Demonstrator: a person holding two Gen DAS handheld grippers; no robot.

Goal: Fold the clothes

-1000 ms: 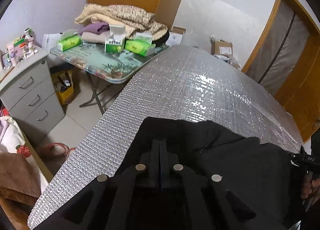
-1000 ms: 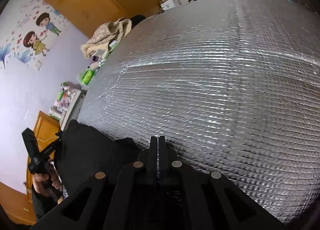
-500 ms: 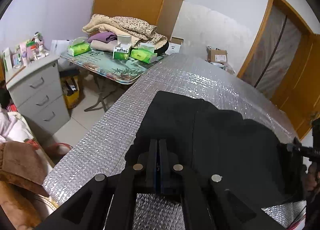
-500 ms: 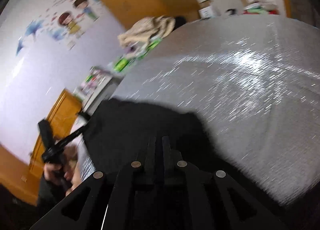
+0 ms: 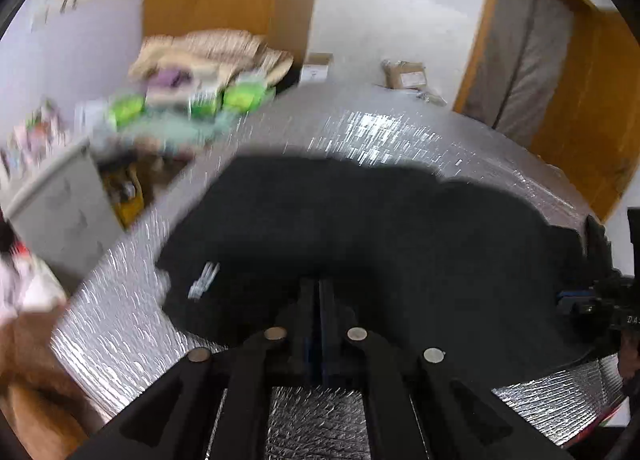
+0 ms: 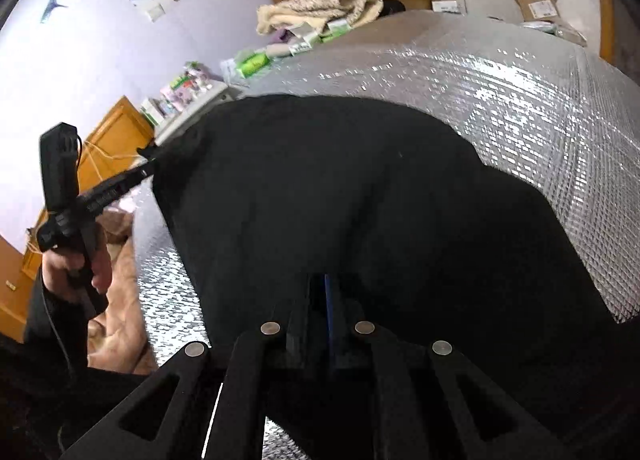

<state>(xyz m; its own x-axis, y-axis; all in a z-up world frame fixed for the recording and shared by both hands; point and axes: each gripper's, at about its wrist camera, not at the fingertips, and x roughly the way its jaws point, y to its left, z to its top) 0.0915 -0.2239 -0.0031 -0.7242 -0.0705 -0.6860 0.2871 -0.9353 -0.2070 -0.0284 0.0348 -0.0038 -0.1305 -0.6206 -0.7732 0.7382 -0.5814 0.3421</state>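
Both grippers — left point(image 5: 314, 292) and right point(image 6: 324, 292) — have jaws closed on the near edge of a black garment point(image 6: 360, 200) spread across the silver-covered desk point(image 6: 520, 72), centre frame.

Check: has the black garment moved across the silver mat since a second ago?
Yes. The black garment has spread farther up the silver mat, toward the blanket-piled side table, covering much more of it.

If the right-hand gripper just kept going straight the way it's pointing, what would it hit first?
The black garment: the right gripper is shut on its near edge, so more cloth lies straight ahead. Beyond that comes the silver mat, though depth is hard to judge.
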